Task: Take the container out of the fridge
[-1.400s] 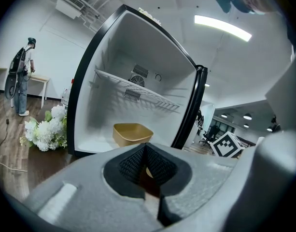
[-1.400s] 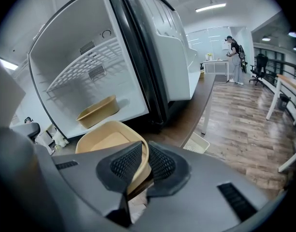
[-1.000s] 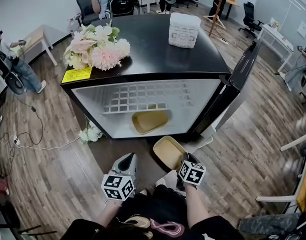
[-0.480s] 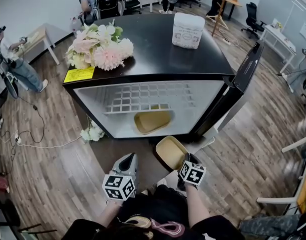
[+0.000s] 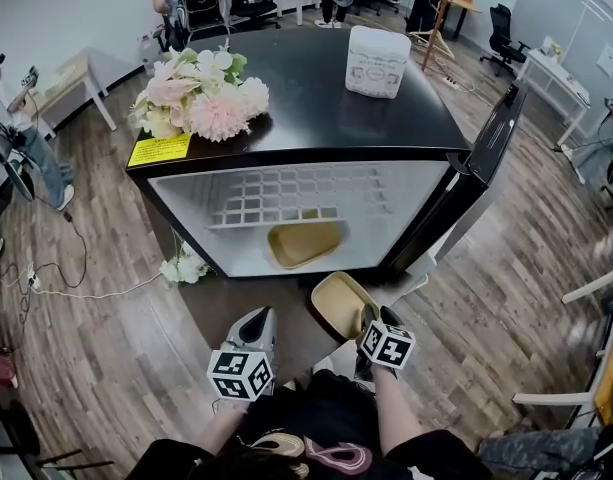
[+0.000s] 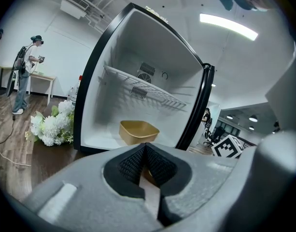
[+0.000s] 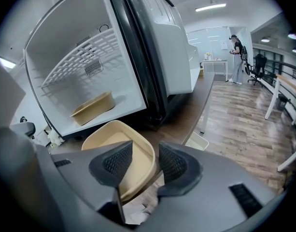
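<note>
A small black fridge (image 5: 286, 158) stands open on a dark table (image 5: 226, 303), and a tan container (image 5: 301, 241) sits on its white floor under the wire shelf. A second tan container (image 5: 336, 303) rests on the table just in front of the fridge. My right gripper (image 5: 370, 319) is at this container's near right rim. Its jaws are opening: the rim (image 7: 150, 151) lies between them and the pads stand off it. My left gripper (image 5: 256, 325) hovers shut and empty to the left. In the left gripper view the fridge's container (image 6: 138, 131) lies straight ahead.
The fridge door (image 5: 491, 148) hangs open to the right. Pink and white flowers (image 5: 199, 93) and a white box (image 5: 374, 60) sit on the fridge top. More flowers (image 5: 181, 266) lie below the fridge's left corner. People, office chairs and desks stand at the room's edges.
My right gripper's jaws have spread apart from the rim of the container on the table. The left gripper has stayed where it was.
</note>
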`<state>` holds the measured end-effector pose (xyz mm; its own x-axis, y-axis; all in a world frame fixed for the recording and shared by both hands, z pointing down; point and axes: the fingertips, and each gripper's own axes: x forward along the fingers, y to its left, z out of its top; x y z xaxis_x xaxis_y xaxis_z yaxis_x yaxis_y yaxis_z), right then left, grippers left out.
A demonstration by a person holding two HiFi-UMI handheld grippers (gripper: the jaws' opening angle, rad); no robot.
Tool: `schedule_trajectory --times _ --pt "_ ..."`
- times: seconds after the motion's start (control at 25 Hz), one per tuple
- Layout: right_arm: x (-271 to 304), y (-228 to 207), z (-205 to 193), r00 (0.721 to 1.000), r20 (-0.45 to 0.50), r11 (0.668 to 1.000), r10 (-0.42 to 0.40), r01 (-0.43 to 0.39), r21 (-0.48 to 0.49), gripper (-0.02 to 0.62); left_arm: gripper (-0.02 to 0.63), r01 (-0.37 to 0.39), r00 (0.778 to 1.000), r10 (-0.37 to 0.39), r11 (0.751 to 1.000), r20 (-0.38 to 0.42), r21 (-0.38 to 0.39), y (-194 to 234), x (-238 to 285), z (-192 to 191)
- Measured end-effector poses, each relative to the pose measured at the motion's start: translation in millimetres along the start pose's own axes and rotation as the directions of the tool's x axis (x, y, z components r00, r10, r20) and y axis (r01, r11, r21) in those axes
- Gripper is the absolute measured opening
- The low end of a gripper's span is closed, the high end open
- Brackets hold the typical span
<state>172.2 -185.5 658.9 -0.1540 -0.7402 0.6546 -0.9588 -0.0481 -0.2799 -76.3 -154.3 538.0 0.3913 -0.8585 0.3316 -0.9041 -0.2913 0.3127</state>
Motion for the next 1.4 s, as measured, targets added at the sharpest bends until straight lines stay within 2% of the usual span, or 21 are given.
schedule_trajectory --times 0.16,0.28,0.4,0.64,0.8,0.92,0.96,1.08,1.4 --pt "-5.7 4.8 7.2 0.999 0.023 0.999 0.032 -0.032 0.022 0.223 0.008 0.003 1.000 -0.003 1.000 0.006 -0.012 -0.7 1.9 2.2" --pt "-15.3 7.1 16.3 0.997 0.062 0.999 0.036 -0.037 0.017 0.231 0.008 -0.082 0.997 0.081 0.994 -0.021 -0.079 12.3 4.7 1.1" --pt "-30.0 13.9 31.7 0.991 0.129 0.999 0.041 -0.038 -0.026 0.216 0.008 -0.158 0.986 0.153 0.984 -0.058 -0.084 24.8 9.1 1.1" --pt "-56.8 27.1 59.4 0.971 0.228 0.992 0.067 -0.041 -0.118 0.195 0.009 -0.165 0.986 0.164 0.984 -0.033 -0.062 33.1 34.2 22.6" --pt "-71.6 33.6 70.7 0.959 0.272 0.989 0.083 -0.046 -0.138 0.195 0.009 -0.181 0.984 0.180 0.982 -0.015 -0.056 34.8 50.0 39.7" --pt "-86.9 37.4 87.6 0.936 0.339 0.989 0.094 -0.050 -0.136 0.181 0.011 -0.188 0.982 0.188 0.981 -0.018 -0.052 37.3 60.9 45.6" --pt "-92.2 38.9 94.3 0.928 0.360 0.989 0.098 -0.052 -0.137 0.176 0.019 -0.190 0.982 0.189 0.980 -0.022 -0.059 38.5 64.1 46.4" --pt "-105.4 44.4 111.9 0.906 0.409 0.986 0.113 -0.052 -0.156 0.172 0.115 -0.192 0.981 0.189 0.977 -0.039 -0.095 41.7 71.8 44.8" --pt "-124.7 58.5 130.6 0.875 0.463 0.973 0.143 -0.039 -0.227 0.169 0.190 -0.225 0.971 0.212 0.966 -0.107 -0.129 54.2 98.8 34.0"
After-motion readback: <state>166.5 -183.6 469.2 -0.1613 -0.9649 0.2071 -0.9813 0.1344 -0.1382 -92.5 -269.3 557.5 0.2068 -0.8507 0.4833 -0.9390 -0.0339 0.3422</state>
